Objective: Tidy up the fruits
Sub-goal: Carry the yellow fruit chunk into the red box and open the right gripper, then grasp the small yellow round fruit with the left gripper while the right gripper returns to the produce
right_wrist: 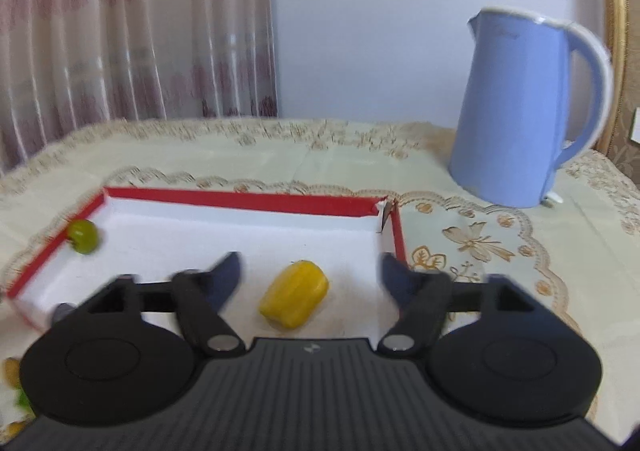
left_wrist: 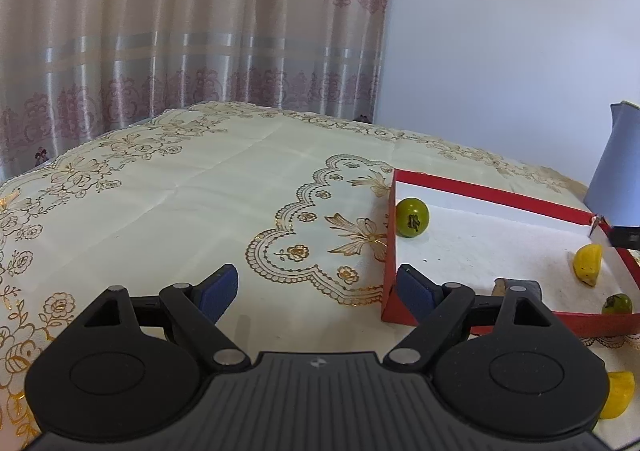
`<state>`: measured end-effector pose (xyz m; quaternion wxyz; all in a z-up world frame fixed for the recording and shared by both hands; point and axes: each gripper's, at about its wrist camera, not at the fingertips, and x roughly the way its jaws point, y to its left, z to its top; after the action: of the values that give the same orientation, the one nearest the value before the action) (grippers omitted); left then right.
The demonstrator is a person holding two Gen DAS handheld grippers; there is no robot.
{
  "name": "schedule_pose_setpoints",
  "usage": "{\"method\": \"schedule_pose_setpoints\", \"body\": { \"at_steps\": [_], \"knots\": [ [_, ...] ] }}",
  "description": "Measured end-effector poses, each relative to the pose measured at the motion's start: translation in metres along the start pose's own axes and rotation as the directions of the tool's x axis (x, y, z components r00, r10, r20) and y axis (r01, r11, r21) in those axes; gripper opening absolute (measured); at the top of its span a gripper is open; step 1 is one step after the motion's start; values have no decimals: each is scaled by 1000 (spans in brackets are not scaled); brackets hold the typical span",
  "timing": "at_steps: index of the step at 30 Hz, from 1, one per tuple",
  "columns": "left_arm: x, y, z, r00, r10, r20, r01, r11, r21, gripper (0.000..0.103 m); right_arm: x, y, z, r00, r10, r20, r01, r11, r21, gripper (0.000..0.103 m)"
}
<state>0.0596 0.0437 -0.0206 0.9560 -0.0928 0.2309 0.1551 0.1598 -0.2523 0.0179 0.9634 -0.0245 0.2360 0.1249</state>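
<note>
Our right claw (right_wrist: 310, 275) gapes over the yellow fruit (right_wrist: 294, 294) inside the red tray (right_wrist: 240, 199); our left claw (left_wrist: 316, 291) stands open beside the tray's rim over bare bench (left_wrist: 180, 203).

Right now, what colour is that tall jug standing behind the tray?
The jug is light blue with a white rim, clearest in the right wrist view.

Bare tablecloth (left_wrist: 192, 203) left, red tray wall (left_wrist: 390, 251) and kettle (right_wrist: 520, 111) right.
</note>
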Motion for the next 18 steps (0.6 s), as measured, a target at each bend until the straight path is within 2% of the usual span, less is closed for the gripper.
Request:
{"method": "schedule_pose_setpoints", "body": {
  "at_steps": [4,5,6,9,11,14,16,18],
  "knots": [
    [-1,-2,0,999,-39,4,39,999,18,87,-48,8,-24,998,36,51,-35,999,-12,86],
    [-2,-3,-1,999,-46,11,45,999,30,87,-57,9,-29,997,45,65,-45,999,-8,90],
    [-3,-4,-1,998,-53,17,52,998,41,87,-68,10,-37,995,44,88,-45,999,1,95],
    [-5,-4,0,994,-106,-13,106,992,70,87,-88,13,-56,991,0,133,-3,1000,22,97],
    [-6,-1,-2,982,-179,-63,184,980,72,87,-94,14,-68,988,-22,150,15,999,46,97],
    [-11,0,-7,966,-231,-118,245,962,124,87,-89,11,-83,988,-55,146,45,996,71,97],
    [-19,-1,-11,967,-231,-107,248,951,186,87,-91,9,-85,987,-66,145,53,995,89,98],
    [-25,-3,-14,973,-217,-76,230,937,263,87,-92,8,-86,988,-47,147,33,995,92,103]
  ]
}}
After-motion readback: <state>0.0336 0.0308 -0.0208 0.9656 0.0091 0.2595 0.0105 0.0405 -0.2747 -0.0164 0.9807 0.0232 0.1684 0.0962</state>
